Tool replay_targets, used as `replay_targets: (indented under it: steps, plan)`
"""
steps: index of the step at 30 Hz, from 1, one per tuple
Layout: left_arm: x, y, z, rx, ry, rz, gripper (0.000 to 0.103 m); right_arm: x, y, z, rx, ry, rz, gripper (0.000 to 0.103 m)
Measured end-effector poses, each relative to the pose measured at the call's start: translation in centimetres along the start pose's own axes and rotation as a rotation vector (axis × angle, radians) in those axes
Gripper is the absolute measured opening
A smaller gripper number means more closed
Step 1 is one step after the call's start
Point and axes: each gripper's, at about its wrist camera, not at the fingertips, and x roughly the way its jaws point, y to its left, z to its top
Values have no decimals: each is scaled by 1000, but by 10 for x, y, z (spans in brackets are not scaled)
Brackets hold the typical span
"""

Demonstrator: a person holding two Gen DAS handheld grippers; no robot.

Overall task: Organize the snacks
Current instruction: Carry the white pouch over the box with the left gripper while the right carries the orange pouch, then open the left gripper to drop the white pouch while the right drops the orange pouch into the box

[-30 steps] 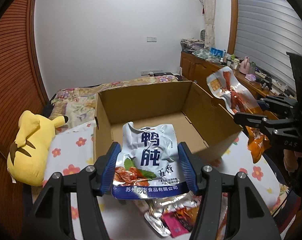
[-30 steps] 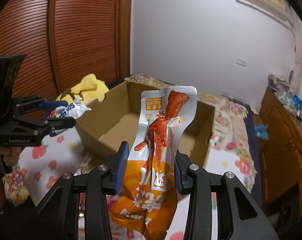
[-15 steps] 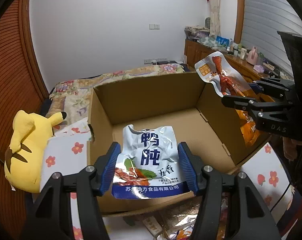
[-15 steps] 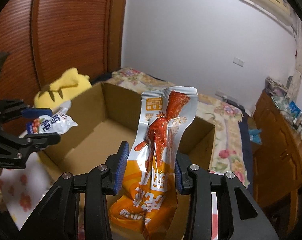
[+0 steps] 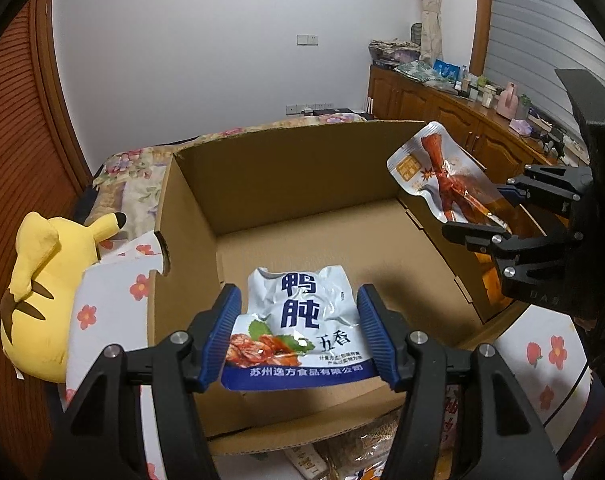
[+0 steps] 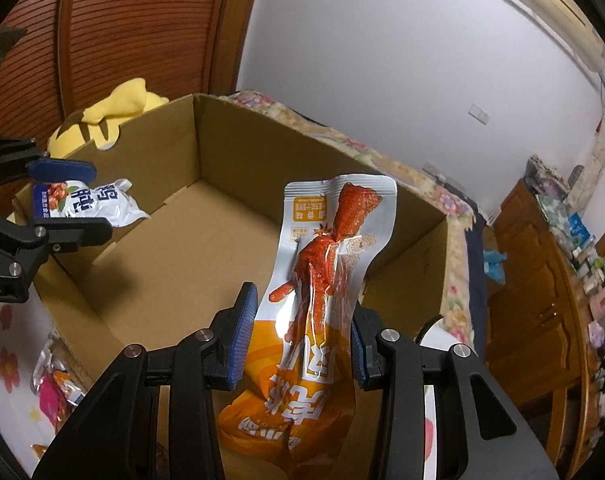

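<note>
Change since 1.0 s ago: both grippers have moved forward from short of the cardboard box (image 5: 286,184) to over its open interior. The box fills more of each view, and the loose packets on the flowered cloth have slid to the bottom edge.

Counts: one box, bare inside. Two held packets. At least three more loose snack packets (image 6: 56,384) lie outside the box's near wall on the flowered cloth (image 5: 114,300); exact count unclear. One yellow plush toy (image 5: 42,288) sits left of the box.

Left gripper (image 5: 298,336): fingers closed partway, blue pads pressing both side edges of the silver-and-blue duck gizzard packet (image 5: 298,328). The packet is held flat above the near-left part of the box floor, not touching it.

Right gripper (image 6: 298,340): fingers closed partway on the lower half of the long orange-and-white packet (image 6: 326,280). The packet stands upright, with its top end over the right side of the box and its bottom hanging below the fingers.
</note>
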Motion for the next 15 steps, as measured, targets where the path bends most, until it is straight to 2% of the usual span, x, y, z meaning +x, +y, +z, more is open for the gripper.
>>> replay_targets:
  steps: [15]
  plan:
    - [-13, -1, -4, 2, -28, 0, 61, 9, 3, 1, 14, 51, 17, 42]
